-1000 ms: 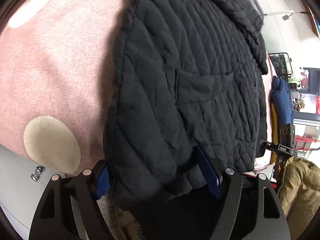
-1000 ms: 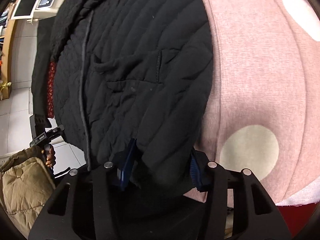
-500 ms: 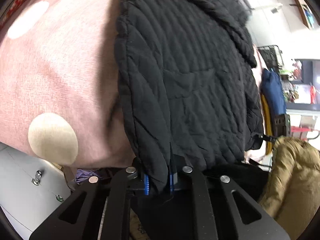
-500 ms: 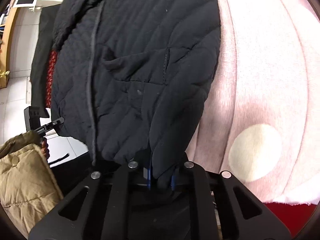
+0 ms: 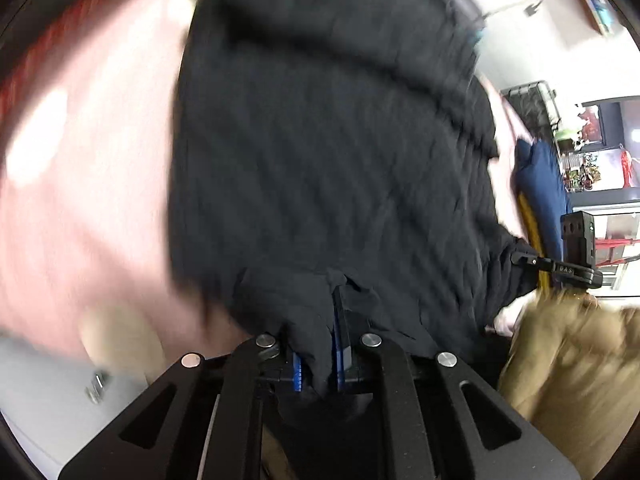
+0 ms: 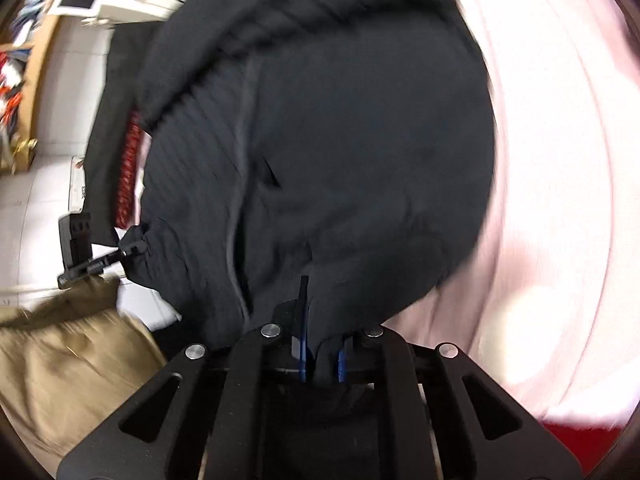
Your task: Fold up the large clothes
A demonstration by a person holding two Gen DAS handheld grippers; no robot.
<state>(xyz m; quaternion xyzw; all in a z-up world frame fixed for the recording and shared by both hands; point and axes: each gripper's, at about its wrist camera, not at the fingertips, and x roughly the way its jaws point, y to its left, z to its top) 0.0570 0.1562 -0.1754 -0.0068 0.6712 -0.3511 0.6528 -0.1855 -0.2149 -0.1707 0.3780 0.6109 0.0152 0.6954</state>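
Fingers [image 5: 297, 372] of the left gripper [image 5: 317, 368] clenched tight on a bunched hem of the black quilted jacket [image 5: 328, 152], blue pads nearly meeting with only the fabric between. Fingers [image 6: 303, 360] of the right gripper [image 6: 320, 360] likewise pinched onto another bunch of the same hem, cloth squeezed between the blue pads. Jacket spread over a pink bed cover [image 5: 80, 208] with pale round spots, its near edge gathered up toward both grippers. In the left wrist view, jacket's left edge running down against bare pink cover, with broad open cover to that side; on the jacket's right, a navy garment [image 5: 540, 196] close by, and the other gripper seen gripping the jacket's far corner. In the right wrist view, jacket's right edge curving against open pink cover [image 6: 560, 200]; on its left, a red patterned strip [image 6: 127, 172] just beside the edge, then white floor [image 6: 36, 216]. Tan padded sleeve [image 6: 72, 356] of the person low at the side in both views. Both views blurred; finer detail of folds not readable.
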